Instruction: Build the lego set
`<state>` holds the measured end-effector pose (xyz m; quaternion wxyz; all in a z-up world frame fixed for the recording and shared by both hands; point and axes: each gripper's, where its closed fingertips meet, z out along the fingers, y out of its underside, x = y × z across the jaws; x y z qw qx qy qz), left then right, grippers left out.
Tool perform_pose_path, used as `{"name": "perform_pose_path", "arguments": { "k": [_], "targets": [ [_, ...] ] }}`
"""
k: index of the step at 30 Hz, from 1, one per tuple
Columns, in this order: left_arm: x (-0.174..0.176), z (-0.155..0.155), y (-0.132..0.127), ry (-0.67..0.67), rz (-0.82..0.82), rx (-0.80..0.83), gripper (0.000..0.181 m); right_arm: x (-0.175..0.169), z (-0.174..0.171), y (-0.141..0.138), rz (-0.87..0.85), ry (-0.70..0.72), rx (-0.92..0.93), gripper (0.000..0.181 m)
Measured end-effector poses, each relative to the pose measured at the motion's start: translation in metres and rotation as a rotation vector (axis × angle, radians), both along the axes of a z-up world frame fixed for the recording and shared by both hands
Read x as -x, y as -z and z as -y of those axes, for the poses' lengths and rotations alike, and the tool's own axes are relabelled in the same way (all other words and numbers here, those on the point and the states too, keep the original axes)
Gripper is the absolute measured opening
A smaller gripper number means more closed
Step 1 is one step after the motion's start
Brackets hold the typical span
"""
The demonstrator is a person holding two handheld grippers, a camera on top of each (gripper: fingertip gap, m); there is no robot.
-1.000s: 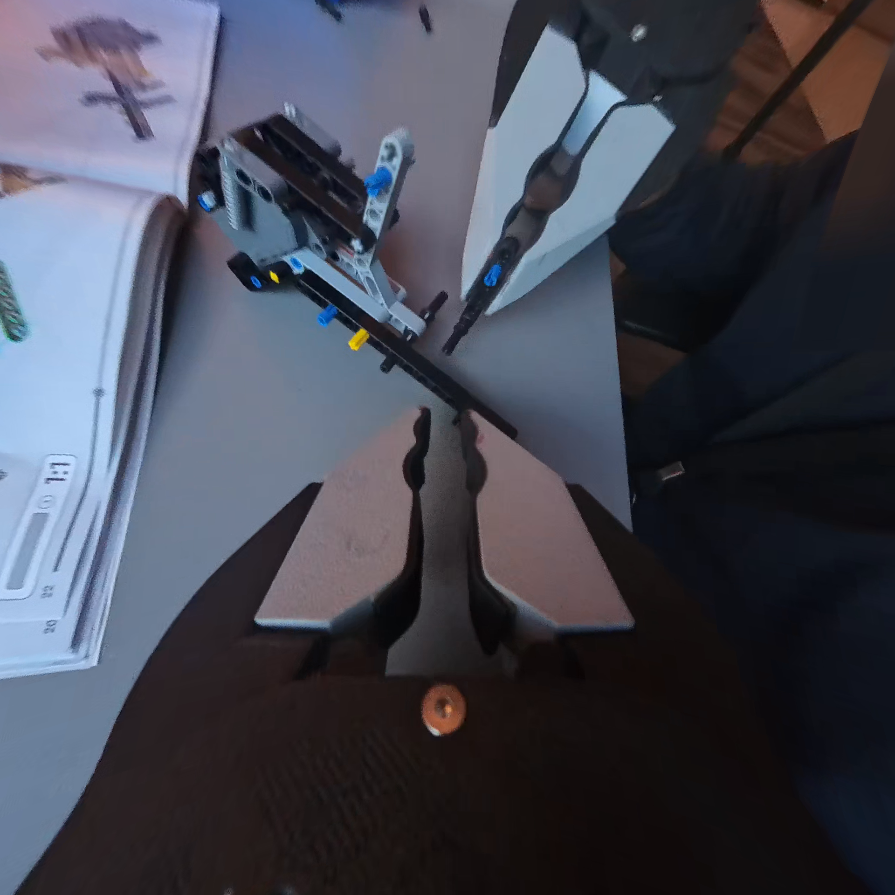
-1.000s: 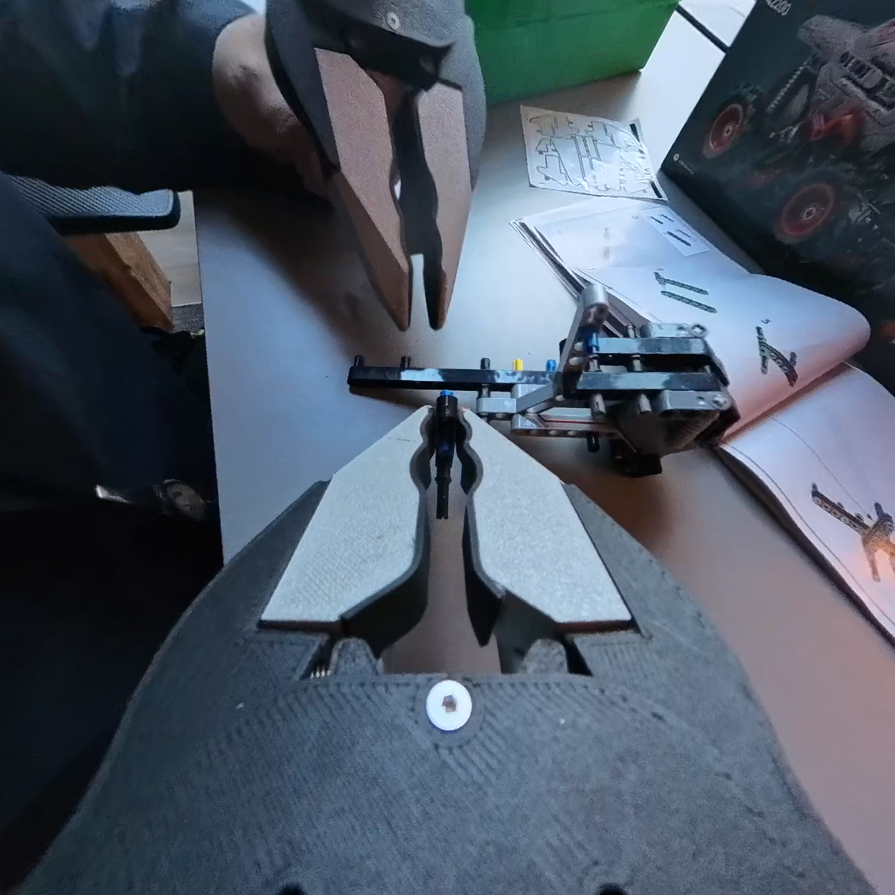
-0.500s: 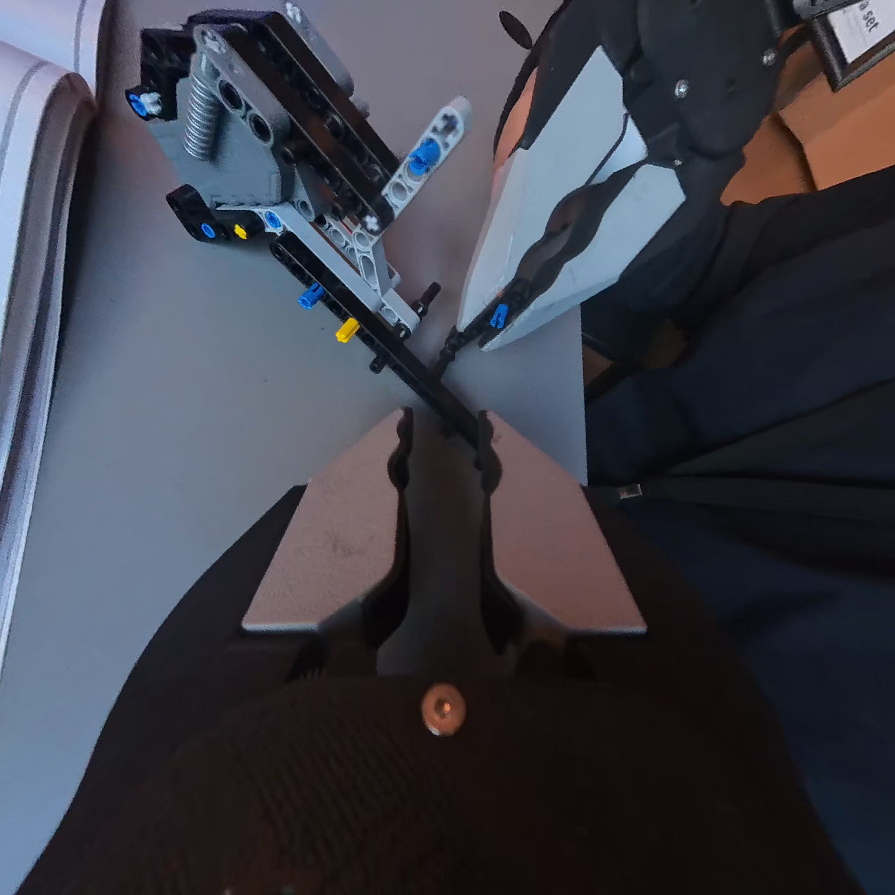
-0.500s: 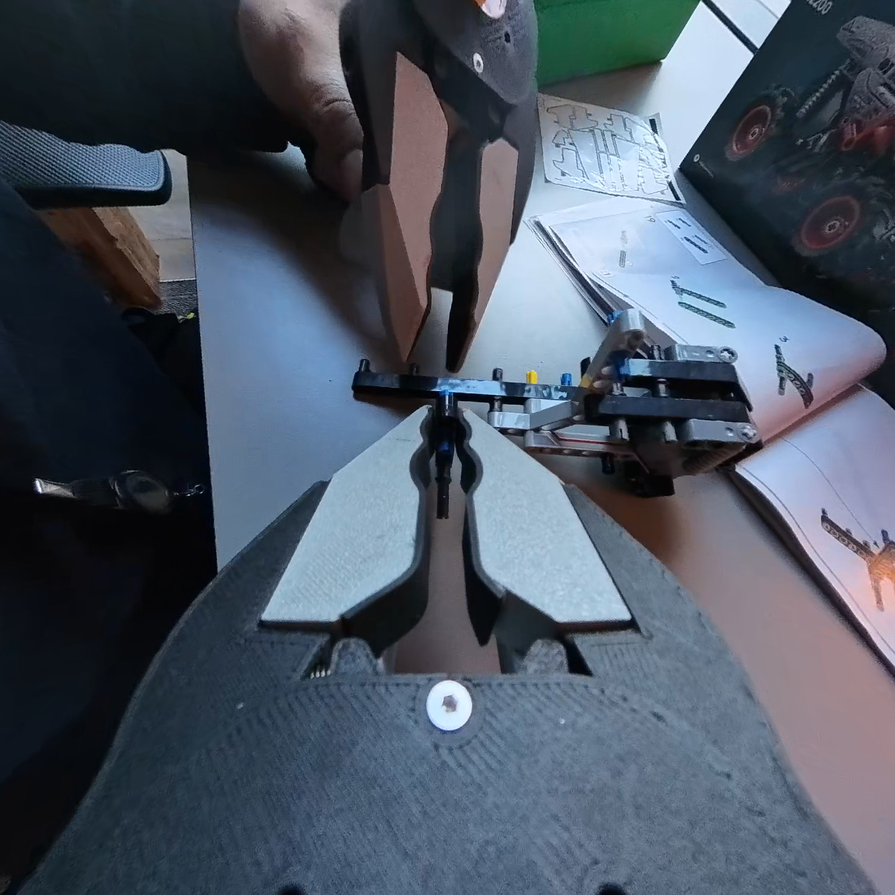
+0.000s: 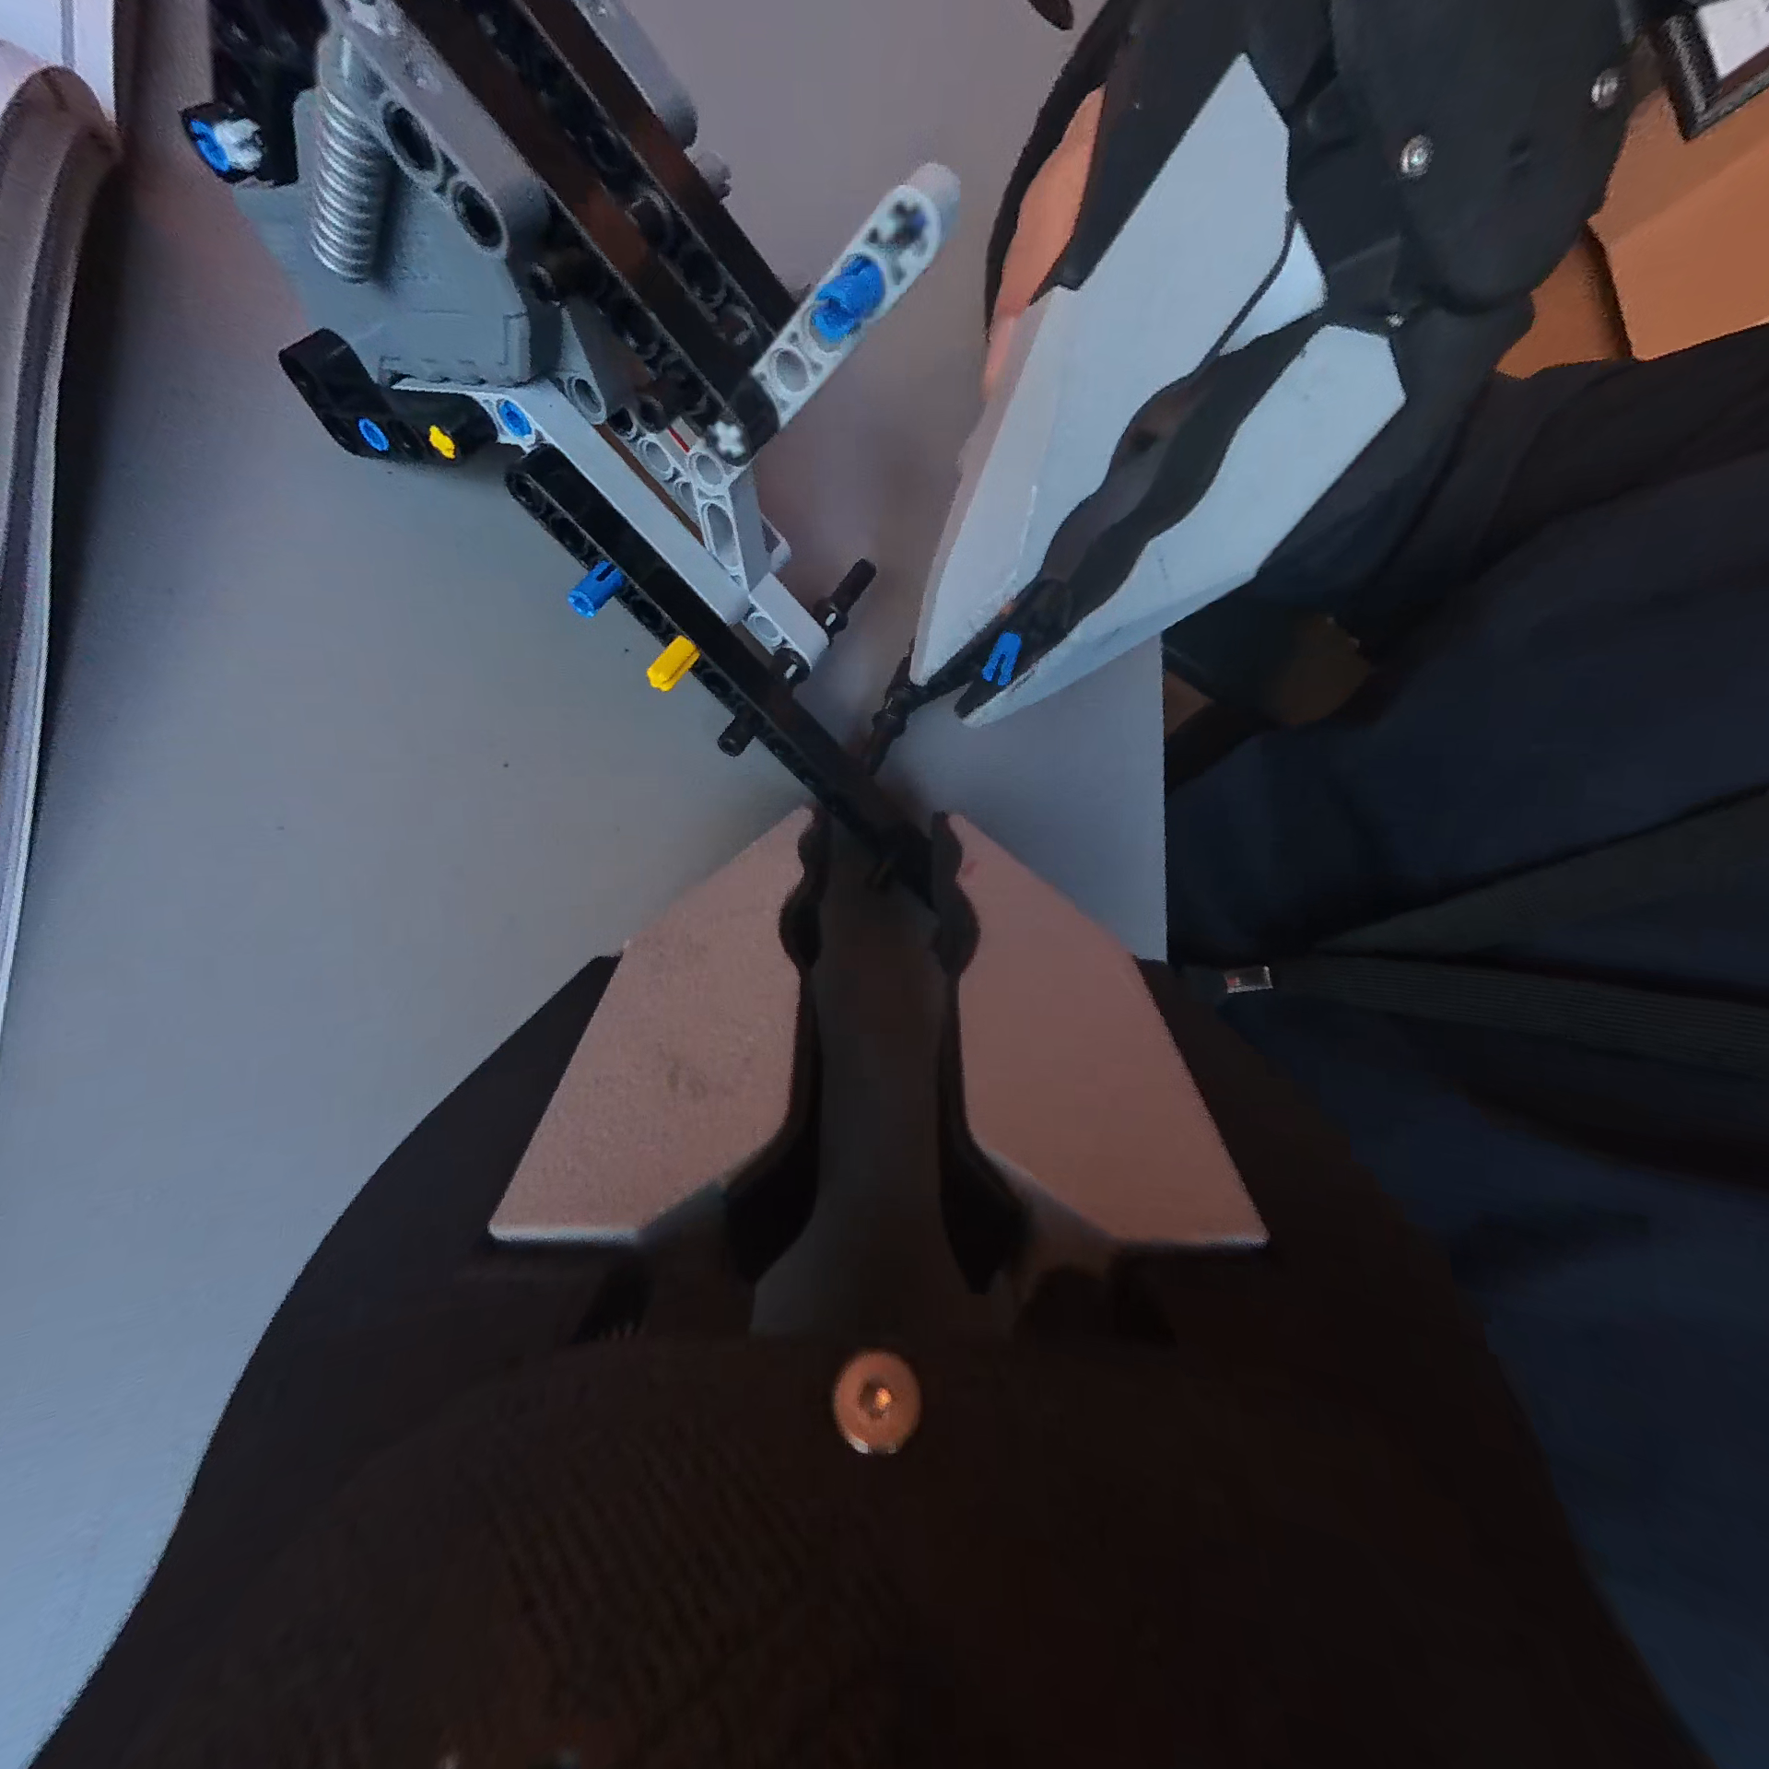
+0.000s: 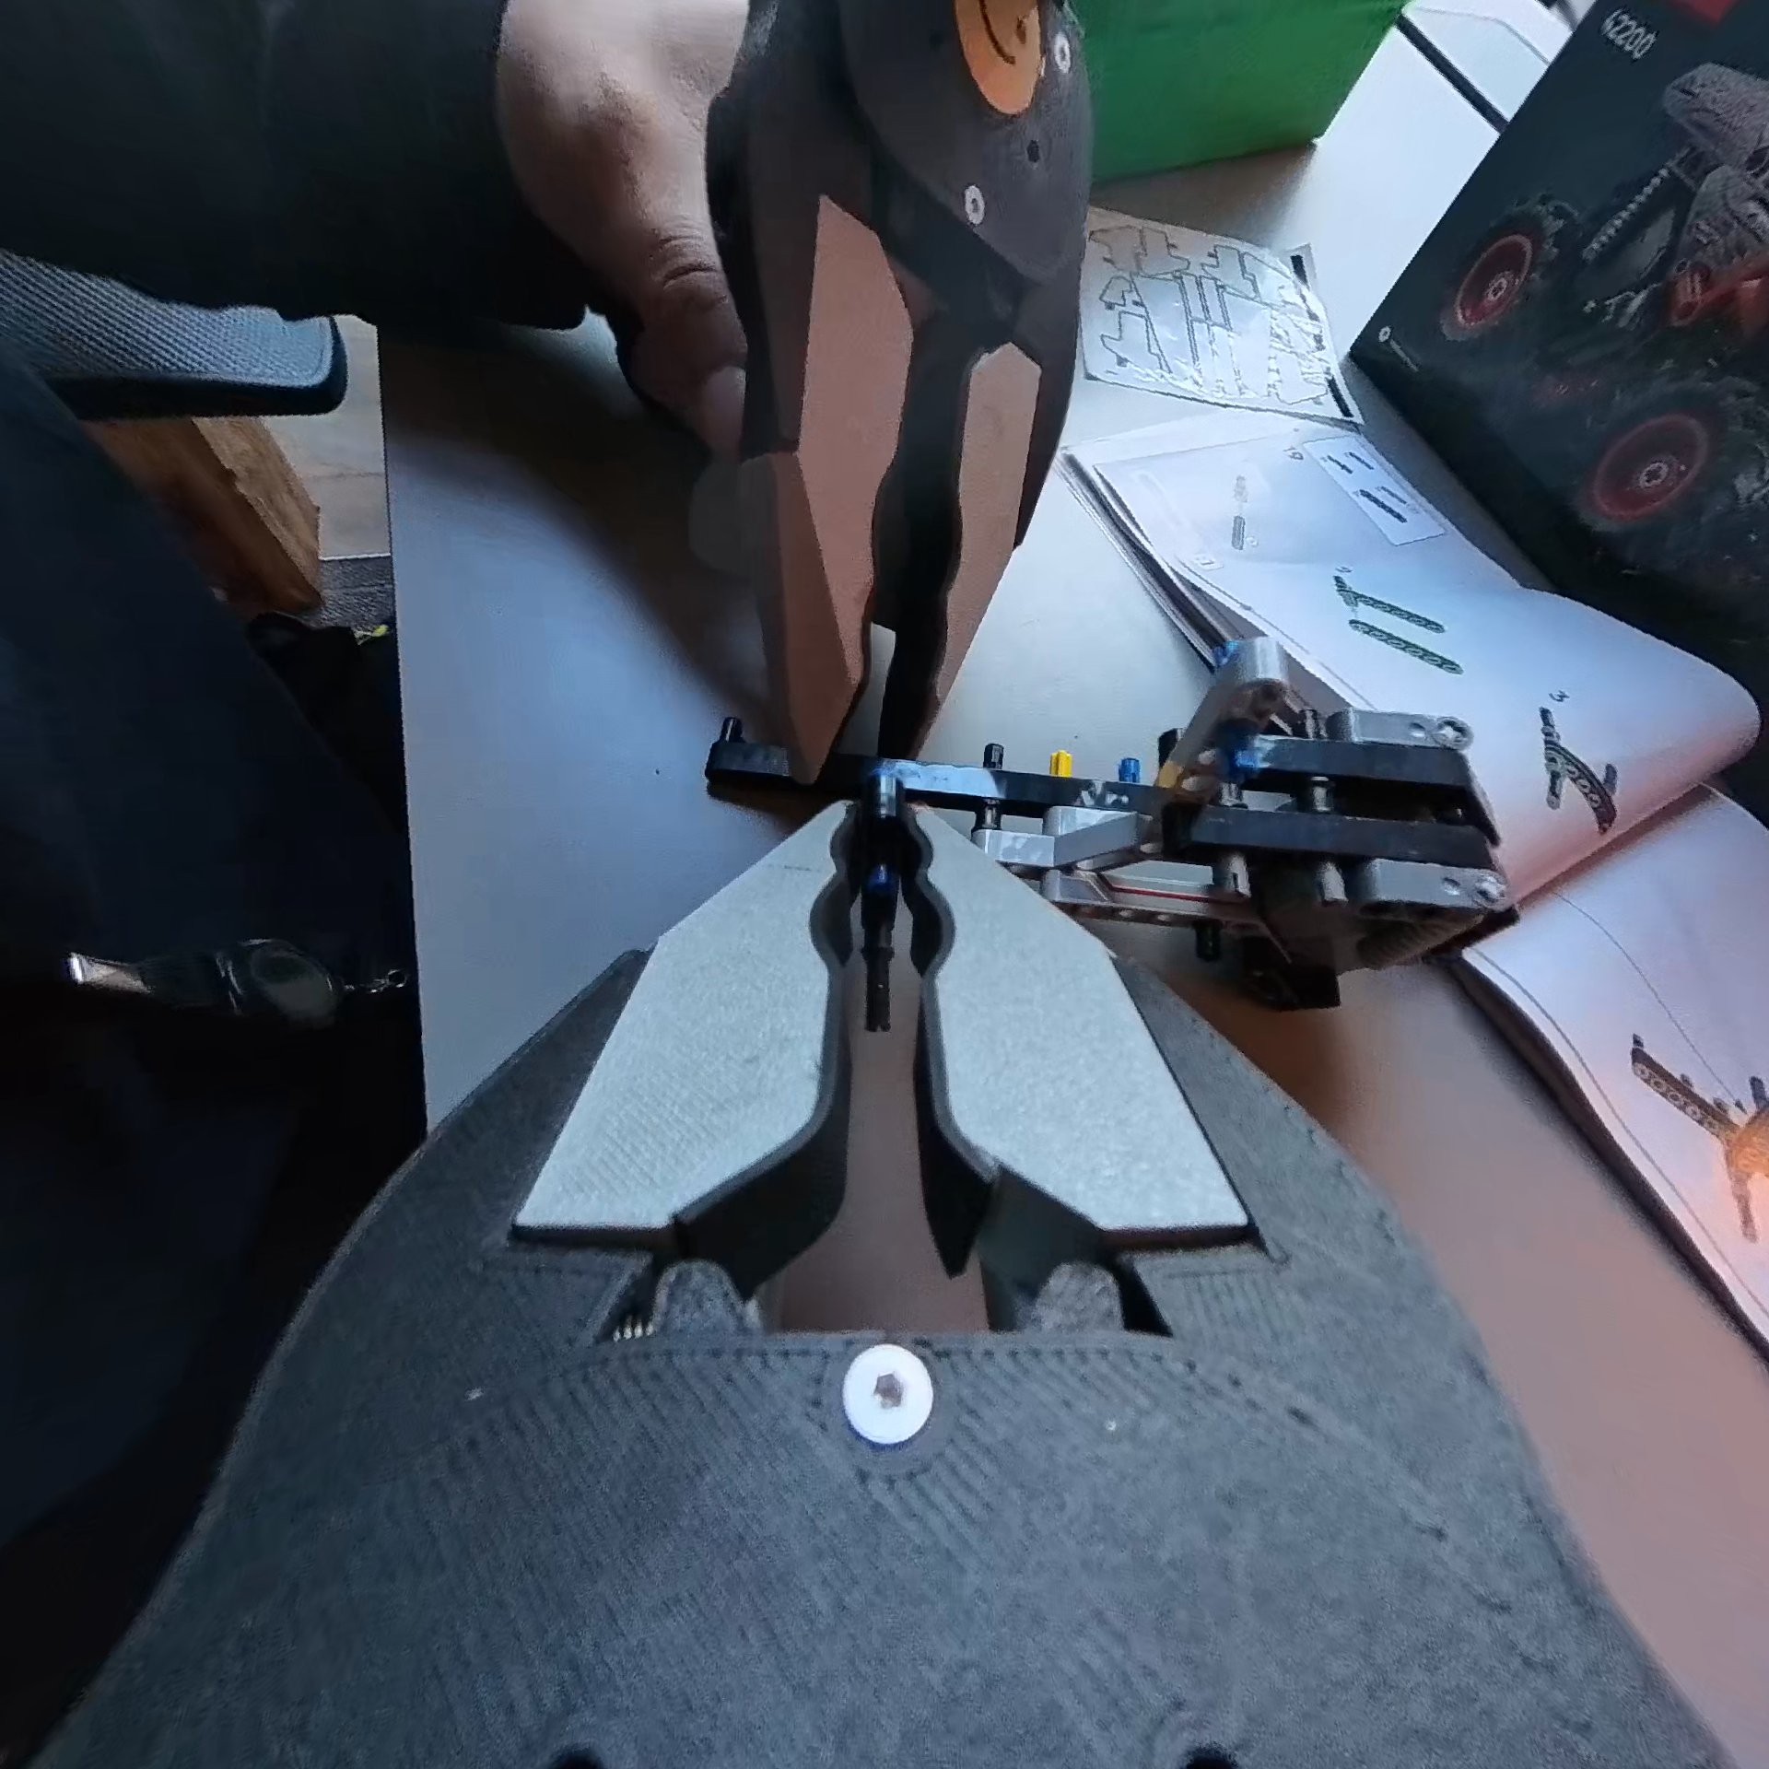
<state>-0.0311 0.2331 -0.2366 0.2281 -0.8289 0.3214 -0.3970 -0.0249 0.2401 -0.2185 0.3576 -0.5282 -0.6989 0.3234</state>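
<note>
Grey desk surface (image 6: pixel 536 613) carries everything, and the half-built lego assembly (image 6: pixel 1340 842) lies on it as the landmark, its body resting against the open instruction booklet (image 6: pixel 1551 670), with the set's box (image 6: pixel 1579 335) beyond that. From the assembly's body a long black beam (image 5: pixel 670 613) juts toward the desk's near edge. The left gripper (image 5: pixel 876 842) stands at the beam's free end, jaws slightly apart and straddling it; whether they actually press on the beam cannot be told. The right gripper (image 6: pixel 881 842) arrives from the beam's side, pinching a thin black axle with a blue pin (image 6: pixel 879 900), whose tip sits right at a hole in the beam. The model looks light, rigid plastic that will likely slide on the smooth desk when pushed, so the beam probably needs bracing close to the insertion hole. The axle is slender and slick and seems prone to twisting in the jaws; a hold near its front end, as now, with a straight push, appears safest. Joints between pieces may pop apart under sideways force.
</note>
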Motion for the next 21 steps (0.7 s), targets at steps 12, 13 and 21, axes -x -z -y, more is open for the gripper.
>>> {"name": "perform_pose_path", "arguments": {
  "k": [12,13,21],
  "targets": [
    [0.002,-0.001,0.001,-0.004,-0.011,-0.020,0.016,-0.005,0.000,0.019,0.133,0.007,0.034,0.005],
    [0.002,-0.001,0.001,-0.004,-0.011,-0.021,0.016,-0.005,0.000,0.021,0.146,0.008,0.018,0.005],
    [0.003,-0.001,0.001,-0.014,0.010,0.013,0.015,-0.002,-0.001,0.026,0.174,0.013,0.008,0.006]
  ]
}}
